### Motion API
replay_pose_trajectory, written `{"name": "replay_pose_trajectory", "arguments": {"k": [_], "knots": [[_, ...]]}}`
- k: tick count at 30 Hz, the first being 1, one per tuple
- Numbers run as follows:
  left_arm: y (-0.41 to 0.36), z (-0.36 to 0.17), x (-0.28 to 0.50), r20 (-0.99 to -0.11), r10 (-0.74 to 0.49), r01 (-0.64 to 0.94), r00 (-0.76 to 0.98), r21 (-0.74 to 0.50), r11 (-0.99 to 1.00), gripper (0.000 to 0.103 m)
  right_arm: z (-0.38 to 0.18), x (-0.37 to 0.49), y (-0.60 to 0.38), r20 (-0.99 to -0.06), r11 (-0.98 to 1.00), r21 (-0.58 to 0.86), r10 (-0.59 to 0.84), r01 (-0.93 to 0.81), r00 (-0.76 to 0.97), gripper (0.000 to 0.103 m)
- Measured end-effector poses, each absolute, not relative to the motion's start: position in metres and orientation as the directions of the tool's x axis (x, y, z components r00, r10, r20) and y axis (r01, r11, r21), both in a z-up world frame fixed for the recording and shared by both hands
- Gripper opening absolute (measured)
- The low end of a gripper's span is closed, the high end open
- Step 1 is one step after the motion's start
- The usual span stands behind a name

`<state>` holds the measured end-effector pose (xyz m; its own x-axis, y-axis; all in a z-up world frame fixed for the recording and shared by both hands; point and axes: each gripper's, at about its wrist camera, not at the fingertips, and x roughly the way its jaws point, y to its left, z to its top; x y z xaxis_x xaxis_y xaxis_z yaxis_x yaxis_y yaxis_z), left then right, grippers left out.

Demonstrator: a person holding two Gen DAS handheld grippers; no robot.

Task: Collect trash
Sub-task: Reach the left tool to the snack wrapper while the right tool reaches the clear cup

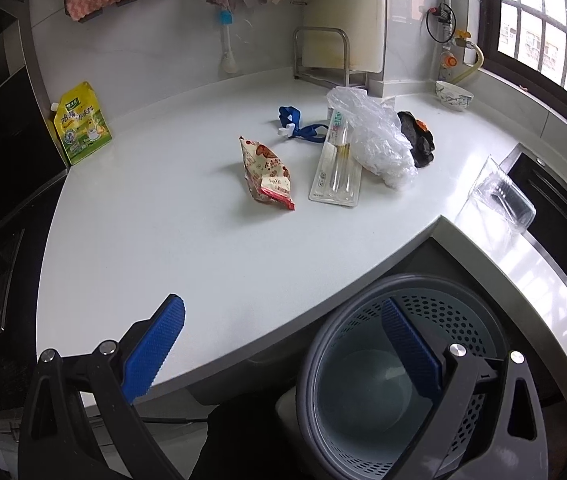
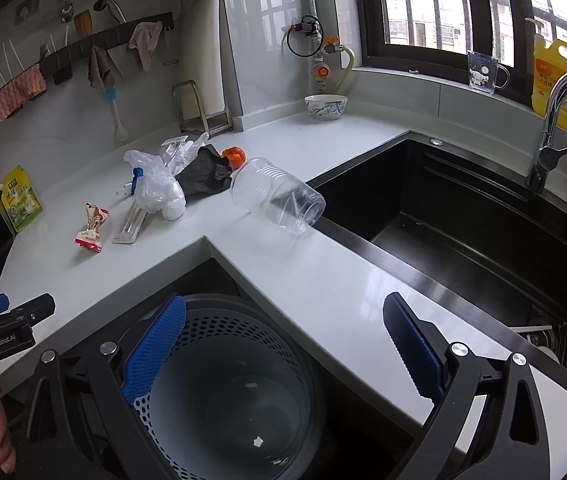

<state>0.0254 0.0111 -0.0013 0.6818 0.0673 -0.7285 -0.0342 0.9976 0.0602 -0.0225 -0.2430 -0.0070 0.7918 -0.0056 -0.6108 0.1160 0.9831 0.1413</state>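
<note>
The crumpled red and cream snack wrapper (image 1: 268, 172) is seen near the centre of the left wrist frame, lying flat on the white stone counter (image 1: 163, 220). It is judged to be light, soft and a little slippery, so it is best pinched at its puffed middle. Right of it lie a long clear blister pack (image 1: 337, 168), stiffer and flat, and a crumpled clear plastic bag (image 1: 375, 136), very soft. A clear plastic jar (image 2: 279, 196) on its side, at the centre of the right wrist frame, probably rolls easily.

The left gripper (image 1: 283, 350) and right gripper (image 2: 283, 350) are both held spread wide with nothing between the jaws, well apart from the trash. The grey perforated bin (image 2: 223, 380) at the bottom of both frames is seen almost empty.
</note>
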Motion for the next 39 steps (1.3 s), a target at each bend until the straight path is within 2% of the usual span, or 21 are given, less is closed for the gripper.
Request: {"name": "replay_pose_trajectory", "arguments": {"k": [5, 14, 21, 26, 34, 39], "knots": [[0.016, 0.005, 0.048, -0.711, 0.065, -0.049, 0.700, 0.043, 0.998, 0.097, -0.005, 0.001, -0.253, -0.599, 0.994, 0.088, 0.002, 0.064, 0.801, 0.094], [0.021, -0.009, 0.095, -0.743, 0.090, -0.063, 0.663, 0.065, 0.996, 0.097, 0.002, 0.067, -0.259, -0.622, 0.995, -0.002, 0.076, -0.099, 0.779, 0.094], [0.023, -0.020, 0.125, -0.780, 0.058, -0.062, 0.623, 0.024, 0.998, 0.097, -0.006, 0.122, -0.252, -0.680, 0.971, -0.074, 0.117, -0.227, 0.724, 0.094], [0.020, -0.026, 0.139, -0.782, 0.069, -0.057, 0.619, 0.043, 0.997, 0.097, -0.017, 0.151, -0.241, -0.740, 0.934, -0.129, 0.133, -0.334, 0.659, 0.094], [0.026, -0.030, 0.151, -0.784, 0.067, -0.071, 0.617, 0.029, 0.997, 0.097, -0.035, 0.185, -0.237, -0.789, 0.926, -0.106, 0.143, -0.362, 0.597, 0.094], [0.034, -0.035, 0.156, -0.788, 0.103, -0.111, 0.607, 0.045, 0.993, 0.097, -0.036, 0.187, -0.232, -0.769, 0.928, -0.116, 0.142, -0.354, 0.623, 0.093]]}}
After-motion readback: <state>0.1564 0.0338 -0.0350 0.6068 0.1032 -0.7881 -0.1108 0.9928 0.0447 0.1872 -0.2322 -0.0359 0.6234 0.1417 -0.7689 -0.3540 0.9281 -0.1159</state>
